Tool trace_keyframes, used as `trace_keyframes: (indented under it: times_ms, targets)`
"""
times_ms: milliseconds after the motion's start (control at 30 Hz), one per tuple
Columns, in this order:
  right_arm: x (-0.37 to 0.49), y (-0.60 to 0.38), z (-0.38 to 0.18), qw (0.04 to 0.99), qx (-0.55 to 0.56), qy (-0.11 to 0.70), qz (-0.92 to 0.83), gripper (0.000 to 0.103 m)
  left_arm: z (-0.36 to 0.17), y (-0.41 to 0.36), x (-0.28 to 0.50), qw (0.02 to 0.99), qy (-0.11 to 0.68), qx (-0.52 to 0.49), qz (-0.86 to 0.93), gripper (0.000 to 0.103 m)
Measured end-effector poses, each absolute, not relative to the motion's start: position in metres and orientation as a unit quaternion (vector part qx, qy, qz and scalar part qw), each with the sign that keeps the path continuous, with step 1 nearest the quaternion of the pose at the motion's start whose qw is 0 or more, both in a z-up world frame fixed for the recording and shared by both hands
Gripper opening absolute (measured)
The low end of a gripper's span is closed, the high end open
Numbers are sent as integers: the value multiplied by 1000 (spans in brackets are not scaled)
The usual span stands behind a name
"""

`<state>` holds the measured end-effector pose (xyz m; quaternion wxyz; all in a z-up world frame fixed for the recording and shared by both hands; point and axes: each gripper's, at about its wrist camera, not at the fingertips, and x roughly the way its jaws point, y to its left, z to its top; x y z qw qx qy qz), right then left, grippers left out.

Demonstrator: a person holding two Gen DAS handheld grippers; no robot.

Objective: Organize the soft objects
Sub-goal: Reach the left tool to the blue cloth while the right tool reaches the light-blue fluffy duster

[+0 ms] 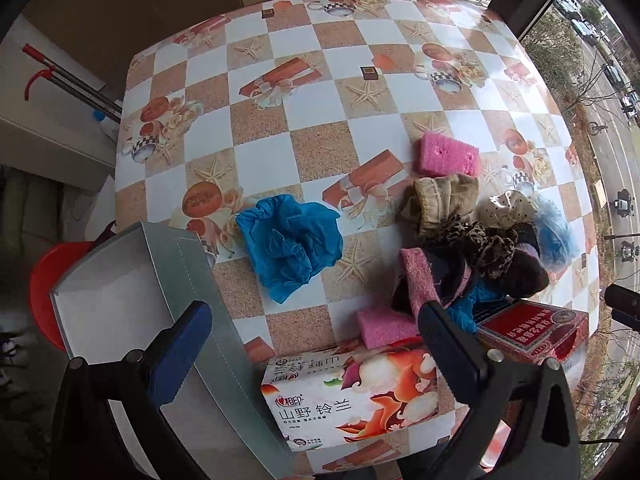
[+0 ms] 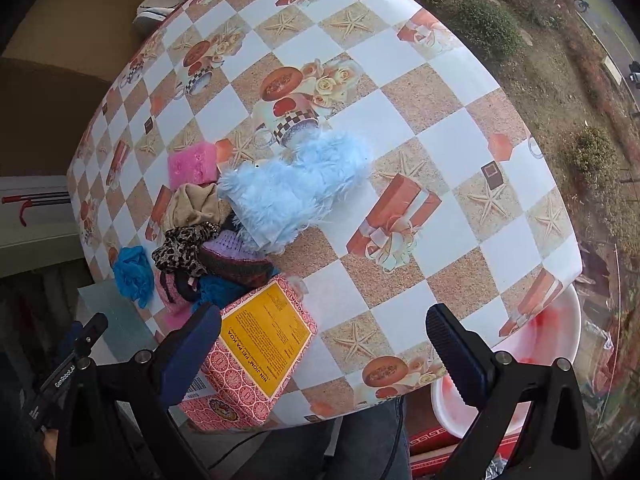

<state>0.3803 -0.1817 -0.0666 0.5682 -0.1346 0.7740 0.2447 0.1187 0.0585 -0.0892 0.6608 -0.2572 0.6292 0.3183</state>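
Observation:
A heap of soft things lies on the checkered table [image 1: 304,120]: blue plastic gloves [image 1: 292,240], a pink sponge [image 1: 448,154], a tan cloth [image 1: 440,200], a leopard-print scrunchie [image 1: 480,244], more pink sponges [image 1: 384,326] and a fluffy light-blue item [image 2: 296,188]. My left gripper [image 1: 316,344] hangs open above the near table edge, over a tissue box [image 1: 352,396], nothing between its fingers. My right gripper [image 2: 324,344] is open too, empty, above the near edge with a red and yellow carton [image 2: 256,356] by its left finger.
A grey open box [image 1: 120,292] with a white inside stands at the table's near left corner. A red bucket [image 1: 48,280] sits below it on the floor. A white basin [image 2: 532,364] stands under the table's right edge. A window lies beyond the table's right side.

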Motion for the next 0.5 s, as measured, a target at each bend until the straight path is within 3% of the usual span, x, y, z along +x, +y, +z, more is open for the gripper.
trace_keyframes:
  times_ms: [500]
  targets:
    - [422, -133, -138, 559, -93, 793, 223, 103, -162, 93, 147, 627, 660, -246, 335, 103]
